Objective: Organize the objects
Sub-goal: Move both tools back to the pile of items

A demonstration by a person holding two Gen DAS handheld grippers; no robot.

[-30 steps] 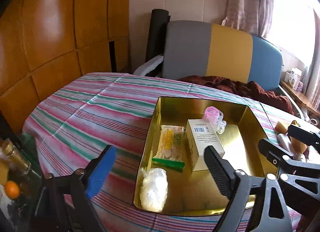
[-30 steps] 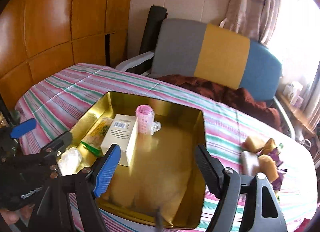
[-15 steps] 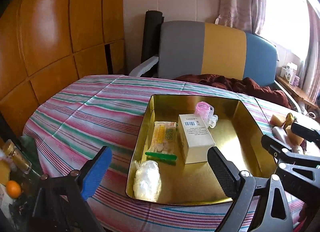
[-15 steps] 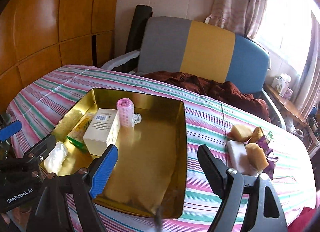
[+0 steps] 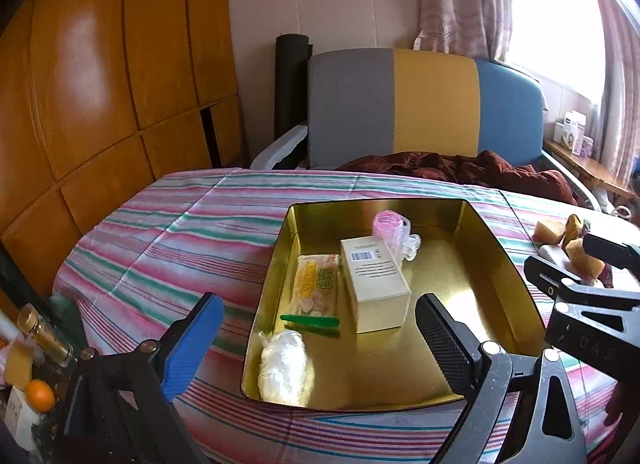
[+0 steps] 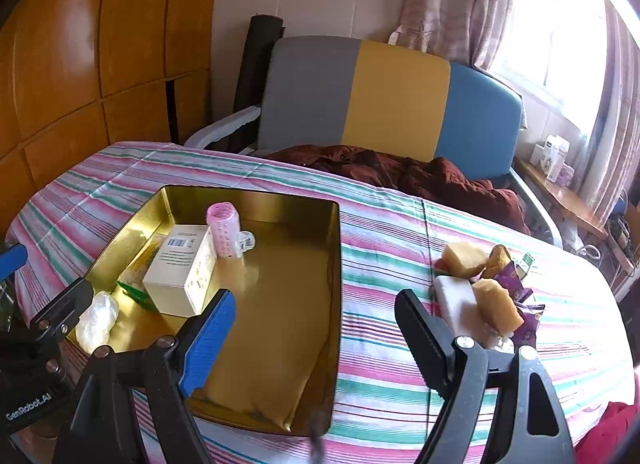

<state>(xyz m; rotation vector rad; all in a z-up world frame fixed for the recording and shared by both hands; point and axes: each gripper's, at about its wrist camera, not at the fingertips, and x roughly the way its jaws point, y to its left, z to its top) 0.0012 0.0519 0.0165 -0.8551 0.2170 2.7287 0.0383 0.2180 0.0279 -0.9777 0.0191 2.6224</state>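
Note:
A gold tin tray [image 5: 492, 260] [image 6: 336, 264] lies on the striped tablecloth. In it are a cream box [image 5: 374, 278] [image 6: 180, 268], a pink bottle [image 5: 390, 226] [image 6: 224, 228], a yellow snack packet [image 5: 316, 288], a green clip [image 5: 310, 321] and a white plastic wad [image 5: 282, 364] [image 6: 98, 318]. To the right of the tray lie yellow sponge pieces [image 6: 496, 304], a white bar [image 6: 456, 300] and purple wrappers [image 6: 524, 312]. My left gripper [image 5: 316, 334] is open and empty above the tray's near left. My right gripper [image 6: 314, 334] is open and empty over the tray's right rim.
A grey, yellow and blue seat back [image 6: 392, 104] with a dark red cloth [image 6: 400, 172] stands behind the table. Wood panels [image 5: 100, 84] fill the left wall. A bottle [image 5: 44, 336] and an orange [image 5: 40, 395] sit low at the left.
Both grippers have drawn back and risen from the tray. The right gripper has swung right, toward the sponge pile. Both stay open and empty.

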